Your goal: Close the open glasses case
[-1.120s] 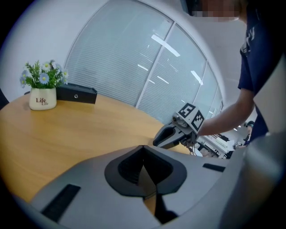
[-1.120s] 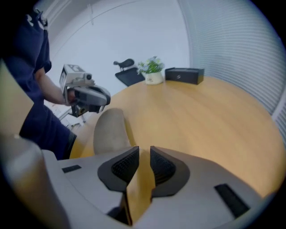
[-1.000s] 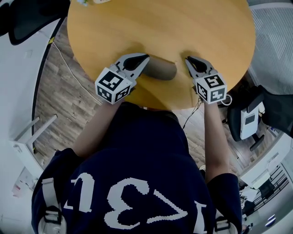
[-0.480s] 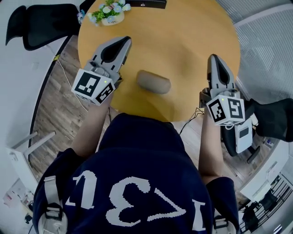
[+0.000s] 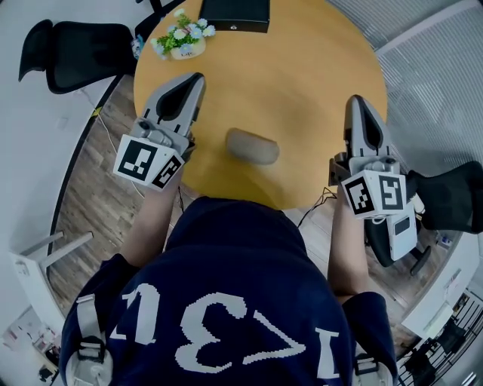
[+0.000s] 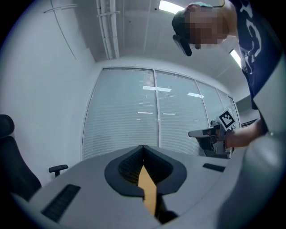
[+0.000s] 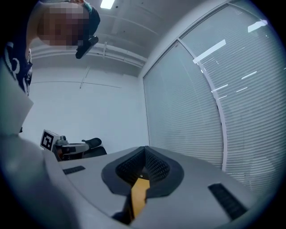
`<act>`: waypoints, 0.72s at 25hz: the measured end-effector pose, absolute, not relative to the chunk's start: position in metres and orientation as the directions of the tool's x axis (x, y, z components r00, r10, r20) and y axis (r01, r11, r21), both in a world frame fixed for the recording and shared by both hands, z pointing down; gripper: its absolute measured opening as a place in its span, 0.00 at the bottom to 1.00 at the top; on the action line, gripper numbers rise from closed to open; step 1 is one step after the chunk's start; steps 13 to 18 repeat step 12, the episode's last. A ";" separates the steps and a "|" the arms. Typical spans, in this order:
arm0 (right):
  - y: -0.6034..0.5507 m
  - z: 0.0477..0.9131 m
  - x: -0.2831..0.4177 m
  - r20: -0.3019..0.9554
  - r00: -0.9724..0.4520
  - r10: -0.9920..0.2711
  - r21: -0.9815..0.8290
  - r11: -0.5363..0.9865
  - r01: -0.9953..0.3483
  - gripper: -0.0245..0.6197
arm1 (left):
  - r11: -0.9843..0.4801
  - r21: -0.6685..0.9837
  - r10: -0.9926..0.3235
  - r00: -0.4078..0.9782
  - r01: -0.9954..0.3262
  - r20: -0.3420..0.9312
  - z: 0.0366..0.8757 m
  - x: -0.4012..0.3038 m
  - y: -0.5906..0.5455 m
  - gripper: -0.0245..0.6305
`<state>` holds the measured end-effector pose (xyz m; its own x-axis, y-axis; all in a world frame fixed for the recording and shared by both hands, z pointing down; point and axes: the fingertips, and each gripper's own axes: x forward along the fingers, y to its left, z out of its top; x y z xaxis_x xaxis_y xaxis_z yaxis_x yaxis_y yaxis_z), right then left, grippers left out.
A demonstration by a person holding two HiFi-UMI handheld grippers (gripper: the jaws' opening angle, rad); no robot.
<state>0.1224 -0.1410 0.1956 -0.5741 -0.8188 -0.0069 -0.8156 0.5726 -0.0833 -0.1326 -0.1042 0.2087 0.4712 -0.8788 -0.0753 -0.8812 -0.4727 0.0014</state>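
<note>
The glasses case (image 5: 252, 146), a grey-brown oblong, lies with its lid down on the round wooden table (image 5: 302, 75), near the front edge. My left gripper (image 5: 194, 78) is held high to the left of the case, jaws together and nothing between them; the left gripper view shows its tips (image 6: 143, 148) meeting against a glass wall. My right gripper (image 5: 355, 101) hovers well to the right of the case, over the table's rim, also shut and empty, with its tips (image 7: 145, 149) closed. Neither gripper touches the case.
A small pot of flowers (image 5: 181, 41) and a black box (image 5: 235, 13) stand at the table's far side. A black office chair (image 5: 72, 49) is at the far left, and another chair (image 5: 449, 197) is at the right.
Both grippers have risen from the two ends of the case and moved apart. The case stays on the table where it was.
</note>
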 end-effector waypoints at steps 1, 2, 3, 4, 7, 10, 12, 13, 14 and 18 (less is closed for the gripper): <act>-0.140 0.195 0.122 -0.007 -0.574 -0.819 -0.077 0.573 -0.816 0.07 | -0.469 0.000 -0.881 0.468 -0.883 -0.076 0.208 -0.134 -0.104 0.06; -0.139 0.195 0.122 -0.006 -0.573 -0.819 -0.071 0.572 -0.817 0.07 | -0.466 -0.003 -0.882 0.464 -0.885 -0.076 0.207 -0.135 -0.103 0.06; -0.138 0.195 0.122 -0.005 -0.573 -0.820 -0.066 0.572 -0.818 0.08 | -0.462 -0.006 -0.884 0.462 -0.887 -0.077 0.206 -0.136 -0.103 0.06; -0.137 0.195 0.122 -0.004 -0.572 -0.820 -0.063 0.571 -0.819 0.08 | -0.460 -0.007 -0.885 0.459 -0.888 -0.078 0.206 -0.136 -0.103 0.06; -0.135 0.195 0.123 -0.007 -0.568 -0.823 -0.062 0.567 -0.821 0.07 | -0.455 -0.002 -0.887 0.454 -0.890 -0.082 0.205 -0.138 -0.104 0.06; -0.135 0.194 0.123 -0.011 -0.565 -0.825 -0.061 0.565 -0.823 0.07 | -0.454 0.000 -0.888 0.452 -0.891 -0.084 0.203 -0.139 -0.106 0.06; -0.134 0.194 0.122 -0.011 -0.563 -0.826 -0.060 0.563 -0.824 0.08 | -0.454 0.003 -0.888 0.452 -0.891 -0.086 0.203 -0.140 -0.107 0.06; -0.134 0.194 0.122 -0.011 -0.563 -0.826 -0.060 0.563 -0.824 0.08 | -0.454 0.003 -0.888 0.452 -0.891 -0.086 0.203 -0.140 -0.107 0.06; -0.134 0.194 0.122 -0.011 -0.563 -0.826 -0.060 0.563 -0.824 0.08 | -0.454 0.003 -0.888 0.452 -0.891 -0.086 0.203 -0.140 -0.107 0.06; -0.134 0.194 0.122 -0.011 -0.563 -0.826 -0.060 0.563 -0.824 0.08 | -0.454 0.003 -0.888 0.452 -0.891 -0.086 0.203 -0.140 -0.107 0.06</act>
